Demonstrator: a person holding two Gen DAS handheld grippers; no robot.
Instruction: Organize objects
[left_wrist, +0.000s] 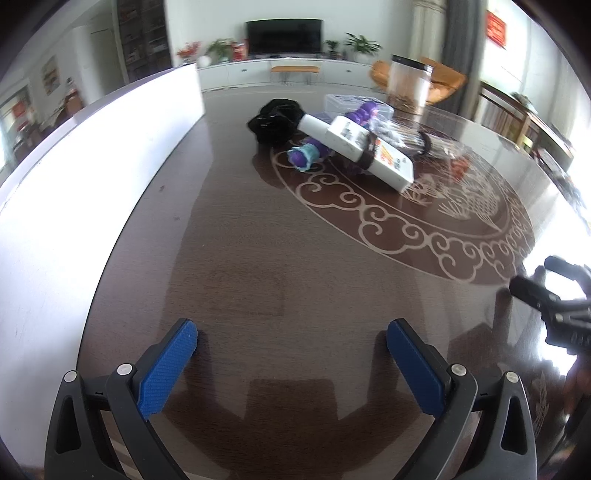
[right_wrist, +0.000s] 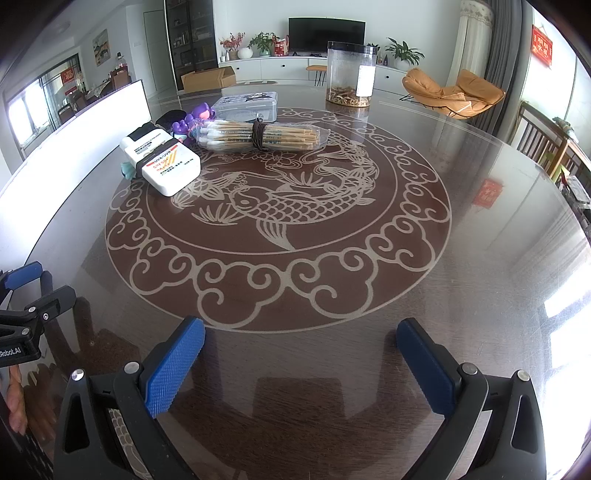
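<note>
A white sunscreen tube with a black band lies on a purple and teal toy. Beside it lies a clear bag of wooden cotton swabs tied with a dark band. A black cloth item sits behind them. A clear flat plastic box lies further back. My left gripper is open and empty, low over the table's near part. My right gripper is open and empty, also near the front edge. The left gripper also shows at the left edge of the right wrist view.
A tall clear jar with brown bits stands at the far side of the round dark table. A white board runs along the table's left side. Chairs stand to the right beyond the table.
</note>
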